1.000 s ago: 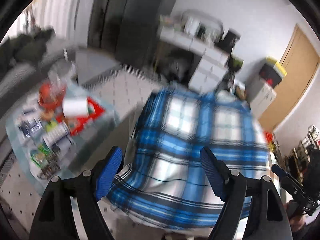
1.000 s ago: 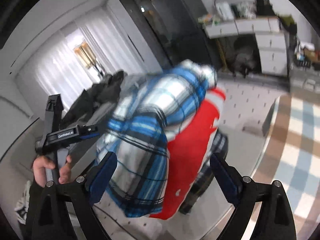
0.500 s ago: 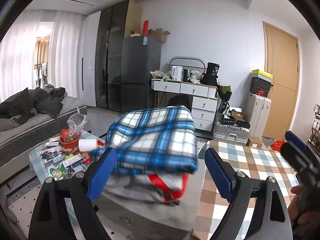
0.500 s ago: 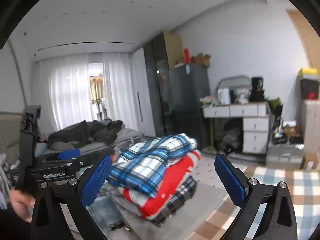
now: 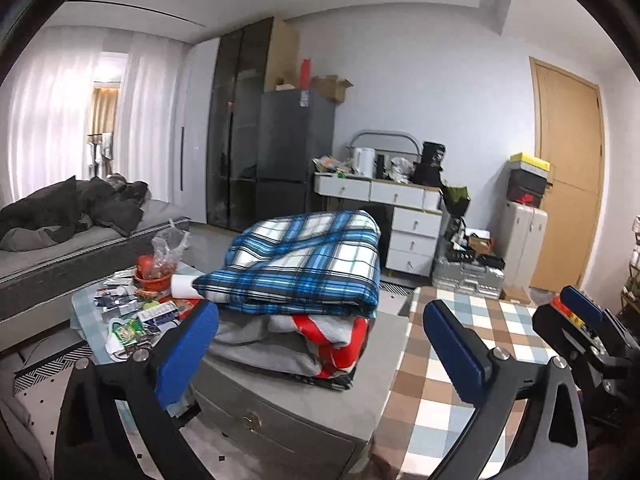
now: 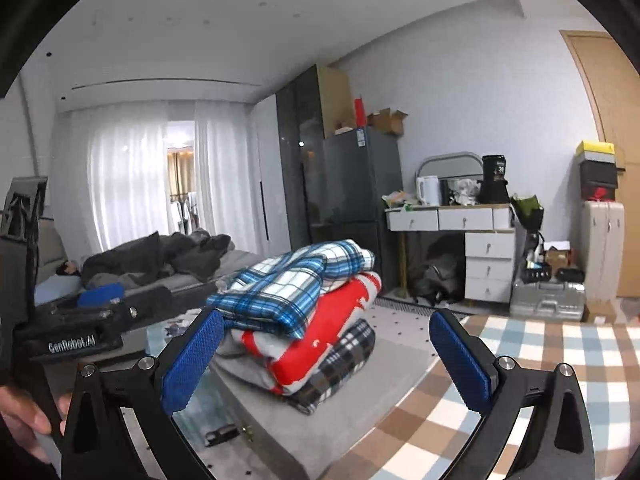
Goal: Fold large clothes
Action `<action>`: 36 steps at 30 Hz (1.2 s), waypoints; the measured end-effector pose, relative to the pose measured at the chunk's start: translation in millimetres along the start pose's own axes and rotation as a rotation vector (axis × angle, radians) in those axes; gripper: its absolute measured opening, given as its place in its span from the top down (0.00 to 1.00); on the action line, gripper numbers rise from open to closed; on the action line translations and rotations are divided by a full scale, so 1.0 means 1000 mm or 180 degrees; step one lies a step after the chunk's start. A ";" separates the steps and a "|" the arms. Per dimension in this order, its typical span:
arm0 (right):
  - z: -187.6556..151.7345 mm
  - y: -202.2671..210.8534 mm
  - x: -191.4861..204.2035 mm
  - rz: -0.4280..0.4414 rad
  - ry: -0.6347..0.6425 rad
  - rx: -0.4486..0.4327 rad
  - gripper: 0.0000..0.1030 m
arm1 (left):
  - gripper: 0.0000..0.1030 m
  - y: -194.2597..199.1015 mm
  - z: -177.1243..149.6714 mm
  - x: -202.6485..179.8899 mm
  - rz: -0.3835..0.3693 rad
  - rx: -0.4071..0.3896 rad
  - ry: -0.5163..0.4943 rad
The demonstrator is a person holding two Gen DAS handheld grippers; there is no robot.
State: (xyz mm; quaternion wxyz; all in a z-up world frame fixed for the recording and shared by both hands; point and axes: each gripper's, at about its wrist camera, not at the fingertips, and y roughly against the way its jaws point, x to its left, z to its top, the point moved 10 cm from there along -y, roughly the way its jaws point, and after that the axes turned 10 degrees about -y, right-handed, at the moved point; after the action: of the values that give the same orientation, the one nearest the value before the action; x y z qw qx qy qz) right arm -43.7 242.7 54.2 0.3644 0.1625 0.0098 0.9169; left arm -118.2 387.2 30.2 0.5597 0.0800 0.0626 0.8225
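Blue plaid garment (image 5: 308, 256) lies folded flat atop stack; left gripper (image 5: 320, 344), right gripper (image 6: 326, 356) empty, spread.

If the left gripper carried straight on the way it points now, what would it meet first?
Most likely the stack of folded clothes: the open left gripper points at the red-and-white folded garment under the blue-and-white plaid folded shirt. Depth is unclear in this fisheye view.

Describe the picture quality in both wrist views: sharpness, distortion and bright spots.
Left wrist view: sharp, strong fisheye bending of the door, dark vignette corners, curtains overexposed. Right wrist view: plaid garment sharp, checkered cloth and right edge softer, window blown out.
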 end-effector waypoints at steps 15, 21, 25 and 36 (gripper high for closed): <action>-0.001 0.011 0.004 0.0039 0.0010 0.0014 0.00 | 0.03 -0.001 -0.009 -0.003 0.0141 -0.0001 -0.0091; 0.001 0.010 -0.001 0.0051 -0.0099 0.0034 0.00 | 0.03 0.003 -0.009 -0.007 0.0100 -0.0046 -0.0110; 0.002 0.010 -0.004 0.0037 -0.0135 0.0021 0.00 | 0.03 0.003 -0.008 -0.008 0.0111 -0.0052 -0.0124; -0.002 0.012 0.000 0.0080 -0.0101 0.0051 0.00 | 0.03 0.007 -0.004 -0.012 0.0051 -0.0077 -0.0173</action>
State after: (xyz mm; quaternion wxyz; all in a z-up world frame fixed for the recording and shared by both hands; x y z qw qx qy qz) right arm -52.3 234.3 54.2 0.3517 0.1801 0.0093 0.9186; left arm -121.0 373.3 26.6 0.5555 0.0961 0.0366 0.8252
